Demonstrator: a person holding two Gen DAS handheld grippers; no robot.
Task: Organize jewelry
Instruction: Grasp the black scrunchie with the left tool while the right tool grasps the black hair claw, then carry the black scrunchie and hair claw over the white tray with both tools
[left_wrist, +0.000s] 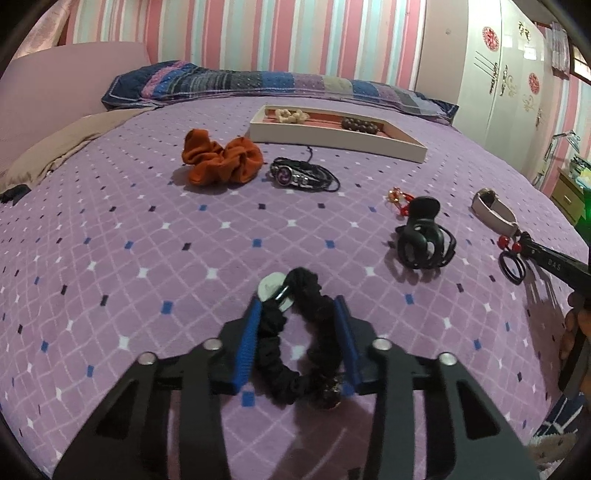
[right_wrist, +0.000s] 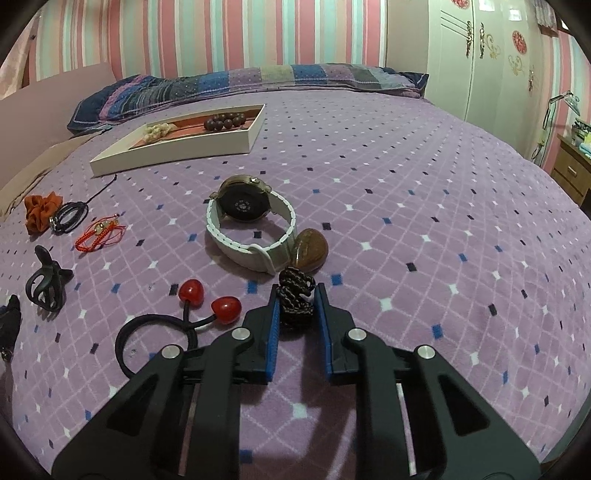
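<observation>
My left gripper (left_wrist: 297, 306) has its blue pads around a black scrunchie band (left_wrist: 295, 354) with a silver disc charm (left_wrist: 272, 290), lying on the purple bedspread. My right gripper (right_wrist: 297, 295) is shut on a dark braided cord (right_wrist: 293, 295) tied to a brown oval pendant (right_wrist: 309, 250). A white tray (left_wrist: 332, 134) at the back holds a cream bracelet (left_wrist: 291, 115) and a brown bead bracelet (left_wrist: 359, 124); it also shows in the right wrist view (right_wrist: 177, 146).
On the bed lie an orange scrunchie (left_wrist: 221, 157), a black leather bracelet (left_wrist: 303, 175), a black claw clip (left_wrist: 424, 240), a red cord bracelet (right_wrist: 99, 234), a white-strap watch (right_wrist: 251, 221) and a hair tie with red hearts (right_wrist: 192, 314). Pillows (left_wrist: 258, 85) lie behind.
</observation>
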